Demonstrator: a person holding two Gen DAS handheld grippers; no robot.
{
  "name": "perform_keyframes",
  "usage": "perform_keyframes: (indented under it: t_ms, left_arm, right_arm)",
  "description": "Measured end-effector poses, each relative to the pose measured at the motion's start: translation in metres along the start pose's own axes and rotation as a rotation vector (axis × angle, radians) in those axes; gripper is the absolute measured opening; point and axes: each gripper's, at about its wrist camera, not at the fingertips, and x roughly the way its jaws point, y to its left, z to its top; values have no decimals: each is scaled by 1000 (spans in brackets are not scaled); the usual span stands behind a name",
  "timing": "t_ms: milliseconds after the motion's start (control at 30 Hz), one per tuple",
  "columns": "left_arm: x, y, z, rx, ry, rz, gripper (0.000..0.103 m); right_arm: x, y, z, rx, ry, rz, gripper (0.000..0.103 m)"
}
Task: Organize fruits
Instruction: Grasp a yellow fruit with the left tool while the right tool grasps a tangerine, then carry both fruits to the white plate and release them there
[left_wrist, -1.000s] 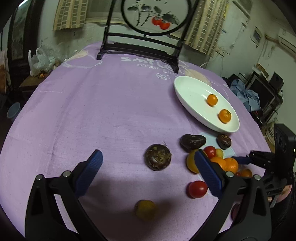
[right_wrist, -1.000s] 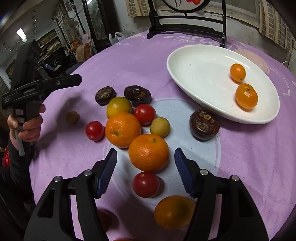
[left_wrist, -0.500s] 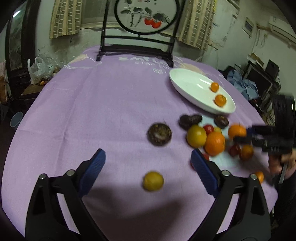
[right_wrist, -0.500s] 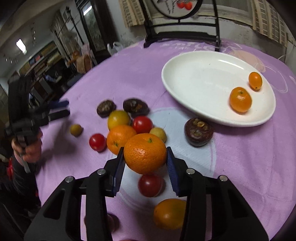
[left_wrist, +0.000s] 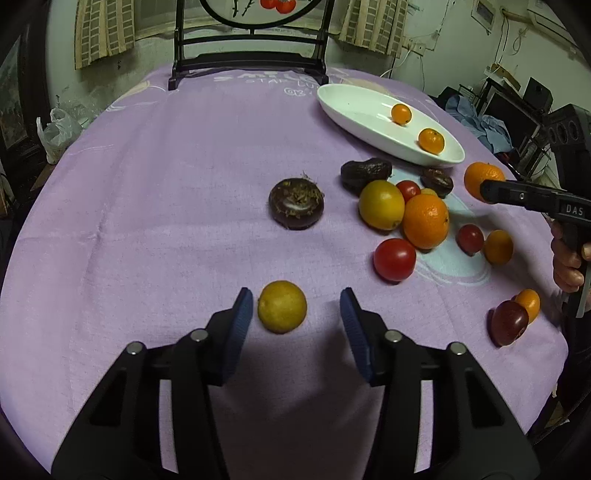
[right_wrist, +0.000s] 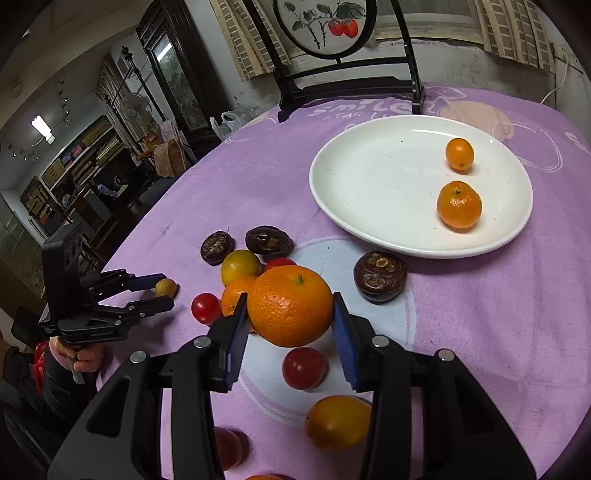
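Observation:
My right gripper (right_wrist: 290, 325) is shut on a large orange (right_wrist: 290, 304) and holds it above the fruit pile; the orange also shows in the left wrist view (left_wrist: 480, 177). A white oval plate (right_wrist: 354, 206) behind it holds two small oranges (right_wrist: 459, 205). My left gripper (left_wrist: 295, 314) is open around a small yellow fruit (left_wrist: 282, 306) on the purple cloth, its left pad close to it. The left gripper also shows in the right wrist view (right_wrist: 155, 291).
Loose fruit lies between plate and grippers: another orange (left_wrist: 425, 220), a yellow fruit (left_wrist: 381, 204), red tomatoes (left_wrist: 394, 259), dark brown fruits (left_wrist: 296, 203). A black frame stand (left_wrist: 251, 62) is at the table's far edge. The table edge falls off at right.
My right gripper closed on the orange and lifted it off the cloth. My left gripper moved forward and narrowed around the small yellow fruit.

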Motion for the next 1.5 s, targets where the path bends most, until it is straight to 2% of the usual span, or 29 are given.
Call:
perform_keyframes:
  t_ms: [233,467,567,667,767,833,933,1000,1067,1167,1267,1400,1500]
  left_arm:
    - [3,0,0,12,15,18,43]
    - [3,6,0,-9,13,26,26]
    - [1,9,1,-26,5,17,26]
    - [-6,5,10,-28,-37,-4,26]
    - [-17,-10,33,13,-106,-42,26]
    - [-18,-27,58,46,-147,-82,26]
    - [-5,-49,103,53,-170,-164,26]
    - [11,-65,134,55,-162,-195,26]
    - [31,-80,158,64,-148,-177,26]
    - [66,-95,184,79,-119,-105,27]
    - [90,-97,193,63,-74,-87,27]
    - [117,-100,196,85,-9,-17,27]
    - [127,-101,197,97,12,-12,27]
  right_arm:
    - [-2,1,-1,-1,-9,-8,44]
    - [-4,-3,1,16,-23,-3,44]
    - [-5,-12,2,49,-36,-15,44]
    - [-9,-25,4,100,-69,-13,44]
    - [-15,-40,6,163,-152,-14,44]
    - [-21,-51,10,200,-242,-67,44]
    - [-19,-64,17,218,-291,-151,44]
    - [-10,-74,24,242,-289,-147,44]
    - [-1,-80,31,249,-277,-142,44]
    - [10,-77,37,211,-252,-166,44]
    - [18,-72,38,162,-219,-190,44]
    - [30,-67,40,113,-179,-214,44]
    - [37,-69,40,112,-145,-219,44]
